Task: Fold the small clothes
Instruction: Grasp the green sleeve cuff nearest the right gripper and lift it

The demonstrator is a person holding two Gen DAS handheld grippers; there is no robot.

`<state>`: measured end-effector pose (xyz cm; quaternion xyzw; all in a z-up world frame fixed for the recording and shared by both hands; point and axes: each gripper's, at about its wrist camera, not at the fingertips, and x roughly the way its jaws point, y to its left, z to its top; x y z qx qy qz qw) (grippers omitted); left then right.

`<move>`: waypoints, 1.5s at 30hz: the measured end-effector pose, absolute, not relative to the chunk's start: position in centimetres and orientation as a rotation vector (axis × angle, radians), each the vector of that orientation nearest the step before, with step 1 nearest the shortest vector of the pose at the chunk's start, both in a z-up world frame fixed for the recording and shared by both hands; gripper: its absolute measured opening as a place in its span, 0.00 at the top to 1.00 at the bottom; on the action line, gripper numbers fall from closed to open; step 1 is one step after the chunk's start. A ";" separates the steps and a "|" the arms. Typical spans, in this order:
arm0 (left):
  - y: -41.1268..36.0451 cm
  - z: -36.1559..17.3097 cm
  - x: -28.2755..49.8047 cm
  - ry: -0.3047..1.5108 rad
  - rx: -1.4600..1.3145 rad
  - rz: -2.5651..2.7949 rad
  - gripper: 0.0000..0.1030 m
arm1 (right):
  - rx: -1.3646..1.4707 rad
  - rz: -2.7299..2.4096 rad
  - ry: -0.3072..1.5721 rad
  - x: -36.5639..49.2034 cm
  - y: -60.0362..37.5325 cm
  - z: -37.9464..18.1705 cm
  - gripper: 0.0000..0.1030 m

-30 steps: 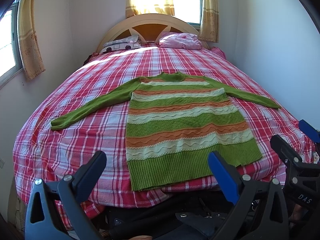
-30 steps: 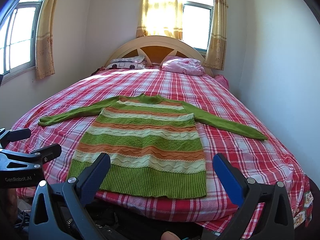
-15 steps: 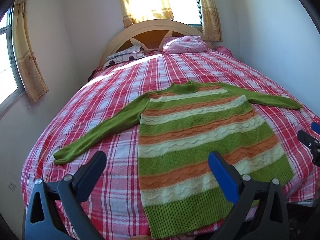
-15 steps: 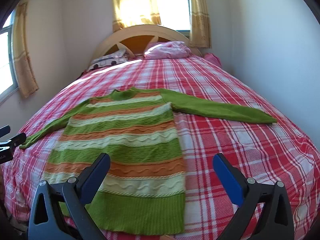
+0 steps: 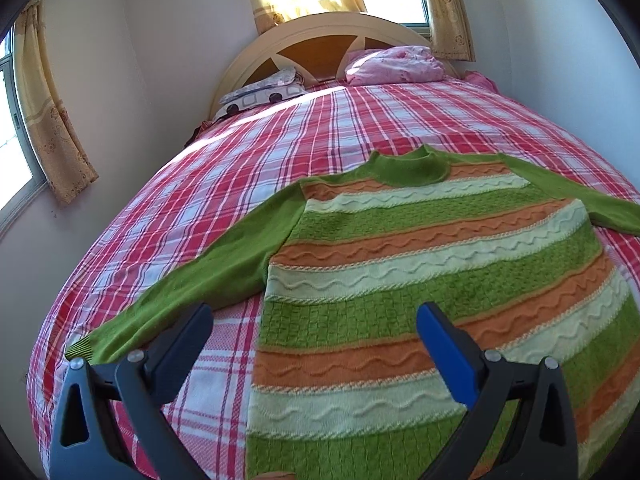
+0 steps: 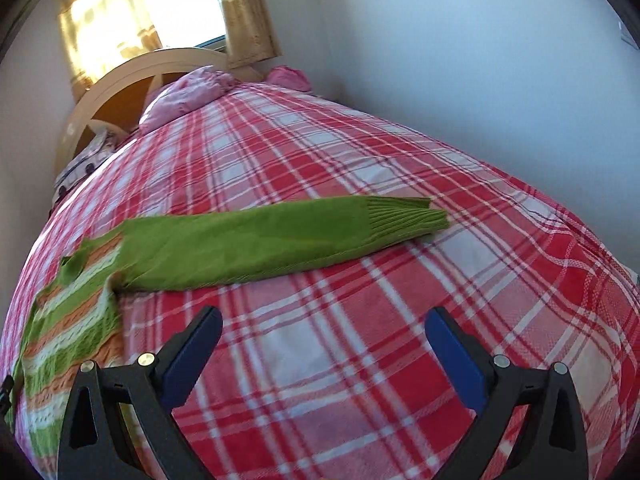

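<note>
The striped sweater [image 5: 420, 280] lies flat and face up on the bed [image 5: 280, 168], body smoothed and both sleeves spread outward, a layout that leaves every edge reachable for folding. Its left sleeve [image 5: 208, 276] runs toward the bed's side, the cuff just beside the left gripper [image 5: 314, 334], whose jaws stand wide and empty above the sleeve and body edge. The right sleeve [image 6: 260, 242] stretches across the plaid cover ahead of the right gripper [image 6: 324, 338], jaws also wide, holding nothing. Both seem poised to take the sleeves first. Pillows [image 5: 394, 65] sit well apart at the headboard [image 5: 320, 36].
</note>
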<state>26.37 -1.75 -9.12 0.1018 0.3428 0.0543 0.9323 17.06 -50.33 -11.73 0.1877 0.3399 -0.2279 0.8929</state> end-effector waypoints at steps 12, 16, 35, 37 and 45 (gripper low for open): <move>-1.0 -12.0 31.1 0.778 0.171 0.171 0.00 | 0.729 -0.572 0.714 19.9 -62.2 -15.0 0.39; -1.2 -11.9 31.4 0.776 0.175 0.168 0.00 | 0.763 -0.543 0.684 20.8 -63.5 -15.1 0.76; 2.1 -9.8 30.0 0.718 0.107 0.178 0.00 | 0.445 -0.392 0.474 28.4 -56.1 2.9 0.92; 2.9 -9.8 29.7 0.719 0.093 0.181 0.00 | 0.363 -0.370 0.455 30.0 -53.6 5.3 0.92; 5.7 -10.1 28.6 0.716 0.062 0.214 0.00 | 0.099 -0.200 0.399 36.1 -40.1 12.4 0.93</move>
